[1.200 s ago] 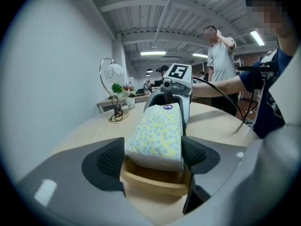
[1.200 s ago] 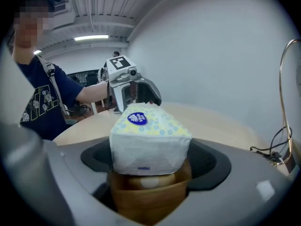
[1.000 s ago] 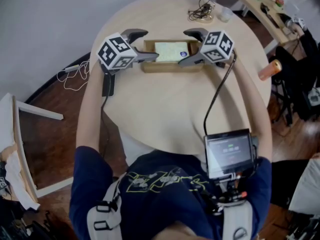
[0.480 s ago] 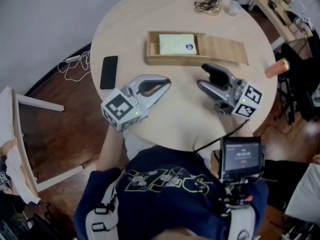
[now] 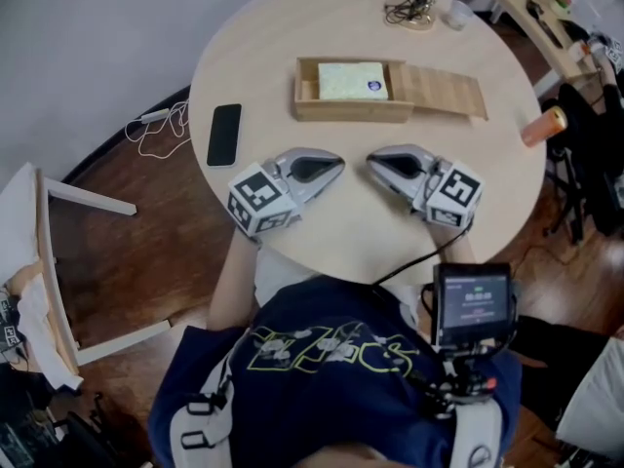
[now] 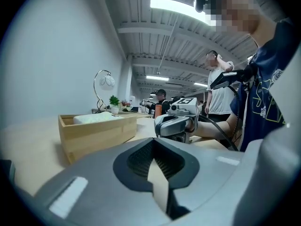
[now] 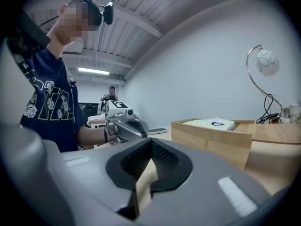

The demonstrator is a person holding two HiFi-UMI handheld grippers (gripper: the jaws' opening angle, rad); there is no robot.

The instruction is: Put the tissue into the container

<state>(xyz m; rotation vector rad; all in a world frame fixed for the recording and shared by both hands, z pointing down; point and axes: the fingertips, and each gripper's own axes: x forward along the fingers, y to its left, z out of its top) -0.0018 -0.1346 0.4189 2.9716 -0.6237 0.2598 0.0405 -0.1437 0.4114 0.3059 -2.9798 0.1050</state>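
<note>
Tissue pack (image 5: pixel 352 80) lying flat inside wooden container (image 5: pixel 351 113), at its left end. Long axis running left-right along box, printed mark toward right. Left gripper (image 5: pixel 339 163) and right gripper (image 5: pixel 371 161) resting on tabletop (image 5: pixel 292 27) nearer person, tips almost meeting, jaws fully closed, gripping nothing. Pack lying beyond both, about equally far. Task looking finished.

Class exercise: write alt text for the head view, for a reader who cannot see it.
A tissue pack lies in an open wooden box on a round table, its lid slid right. Nearer the person, the left gripper and right gripper are shut and empty.
</note>
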